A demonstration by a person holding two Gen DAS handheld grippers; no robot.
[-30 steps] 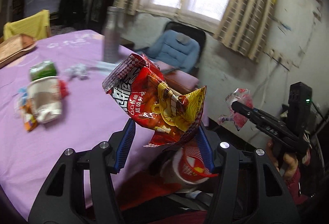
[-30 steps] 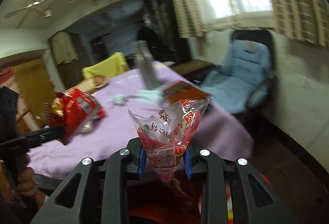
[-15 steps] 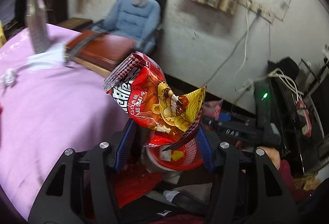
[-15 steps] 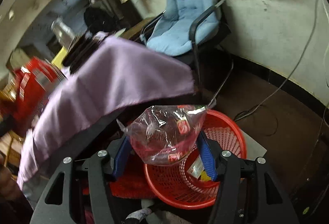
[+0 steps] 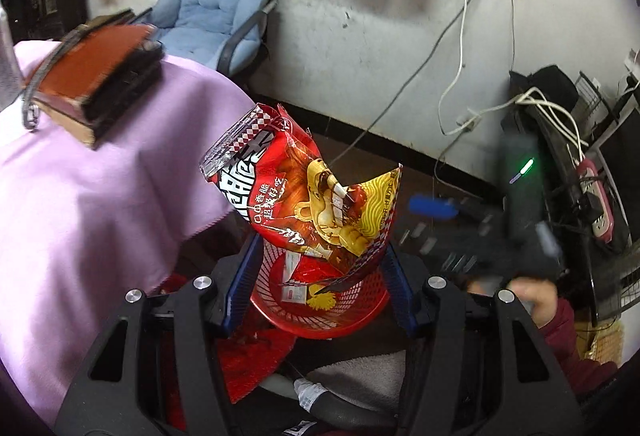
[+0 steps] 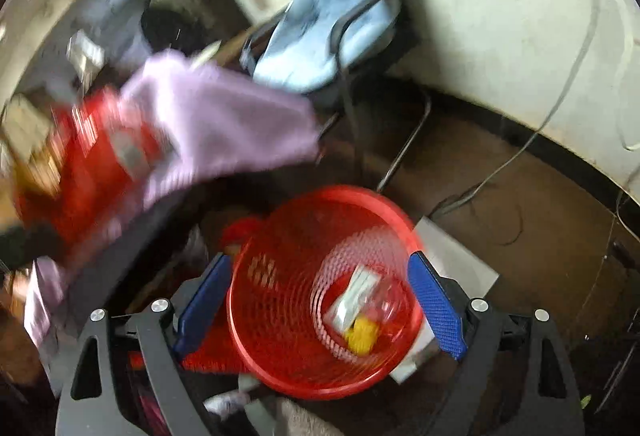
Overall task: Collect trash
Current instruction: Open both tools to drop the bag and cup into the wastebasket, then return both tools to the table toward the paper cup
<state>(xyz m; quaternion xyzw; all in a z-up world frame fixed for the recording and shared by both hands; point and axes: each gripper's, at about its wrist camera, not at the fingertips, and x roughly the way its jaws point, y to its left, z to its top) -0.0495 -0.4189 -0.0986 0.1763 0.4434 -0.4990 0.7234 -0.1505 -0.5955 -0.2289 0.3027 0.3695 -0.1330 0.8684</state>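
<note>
Dim daylit room, fisheye-curved dark corners, heavy motion blur across the right wrist view.

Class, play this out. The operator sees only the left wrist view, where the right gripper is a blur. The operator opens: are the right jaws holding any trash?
Observer: No. In the right wrist view the right gripper has its jaws wide open with nothing between them.
Operator: What lies under it?
Observer: The red mesh basket, its open mouth facing the camera.
Operator: My snack bag hides the basket's far side. Is anything beside it?
Observer: A grey box shows just past the basket's right rim; I cannot tell whether they touch.
</note>
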